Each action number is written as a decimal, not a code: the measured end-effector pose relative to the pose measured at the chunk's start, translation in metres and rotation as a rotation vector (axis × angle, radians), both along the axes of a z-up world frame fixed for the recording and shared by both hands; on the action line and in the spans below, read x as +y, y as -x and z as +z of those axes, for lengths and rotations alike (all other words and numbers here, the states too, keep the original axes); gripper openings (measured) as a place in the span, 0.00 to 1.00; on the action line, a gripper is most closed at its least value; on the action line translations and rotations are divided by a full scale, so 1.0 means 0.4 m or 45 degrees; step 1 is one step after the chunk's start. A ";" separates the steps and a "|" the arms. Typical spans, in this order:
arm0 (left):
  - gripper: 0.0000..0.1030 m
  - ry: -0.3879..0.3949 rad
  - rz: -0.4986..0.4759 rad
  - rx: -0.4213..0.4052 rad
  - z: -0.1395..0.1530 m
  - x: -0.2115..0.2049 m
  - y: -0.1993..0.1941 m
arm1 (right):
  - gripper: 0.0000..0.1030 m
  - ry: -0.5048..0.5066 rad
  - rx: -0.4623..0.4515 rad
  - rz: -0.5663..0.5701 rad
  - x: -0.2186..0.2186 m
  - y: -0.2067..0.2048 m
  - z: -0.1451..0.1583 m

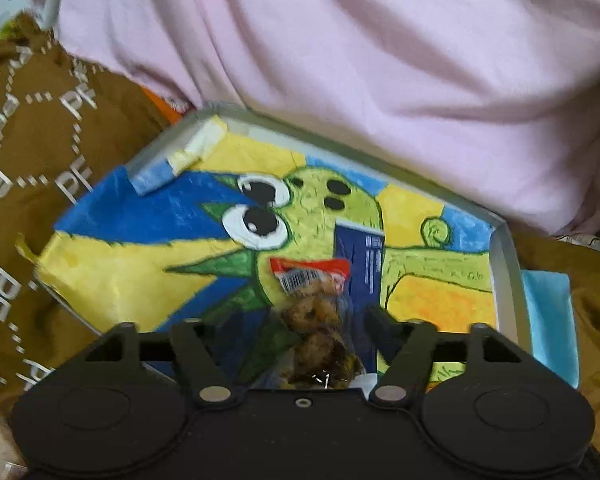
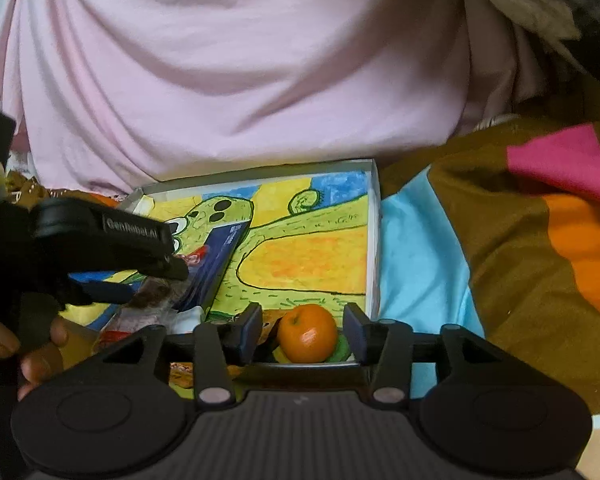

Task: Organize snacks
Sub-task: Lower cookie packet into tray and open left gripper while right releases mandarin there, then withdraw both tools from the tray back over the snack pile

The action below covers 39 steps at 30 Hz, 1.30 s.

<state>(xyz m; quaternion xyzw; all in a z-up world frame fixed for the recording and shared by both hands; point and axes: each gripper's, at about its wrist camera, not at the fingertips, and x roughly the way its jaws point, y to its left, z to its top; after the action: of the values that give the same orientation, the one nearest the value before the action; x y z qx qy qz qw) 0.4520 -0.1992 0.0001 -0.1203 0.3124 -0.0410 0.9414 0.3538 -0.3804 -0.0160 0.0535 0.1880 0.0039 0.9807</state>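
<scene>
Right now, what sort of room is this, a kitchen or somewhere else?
Probably a bedroom or living room, not a kitchen. The painted box rests on a patterned blanket, with a pink cloth bunched up behind it, perhaps bedding. An orange and a snack packet lie in the box.

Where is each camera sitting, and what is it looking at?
Left wrist: sits on the left claw, looking down into the painted tray at a snack bag lying between its open fingers; a pink shirt fills the background.
Right wrist: sits on the right claw, facing an orange between open fingers; a hand shows.
Shared: tray, shirt, blue box.
</scene>
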 end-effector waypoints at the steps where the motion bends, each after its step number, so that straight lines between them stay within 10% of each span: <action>1: 0.80 -0.010 -0.004 -0.017 0.008 0.003 0.008 | 0.59 0.006 -0.012 -0.003 0.003 0.005 0.003; 14: 0.97 -0.088 0.036 -0.183 0.083 0.096 0.175 | 0.97 0.020 -0.165 -0.057 0.081 0.107 0.053; 39: 0.99 -0.050 -0.008 -0.266 0.104 0.378 0.671 | 1.00 0.117 -0.461 0.045 0.224 0.596 0.151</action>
<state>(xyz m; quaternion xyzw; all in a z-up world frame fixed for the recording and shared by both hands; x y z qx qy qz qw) 0.1836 -0.0478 0.0419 -0.0959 0.2136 -0.0503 0.9709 0.1152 -0.2908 0.0446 0.0037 0.0093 0.0220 0.9997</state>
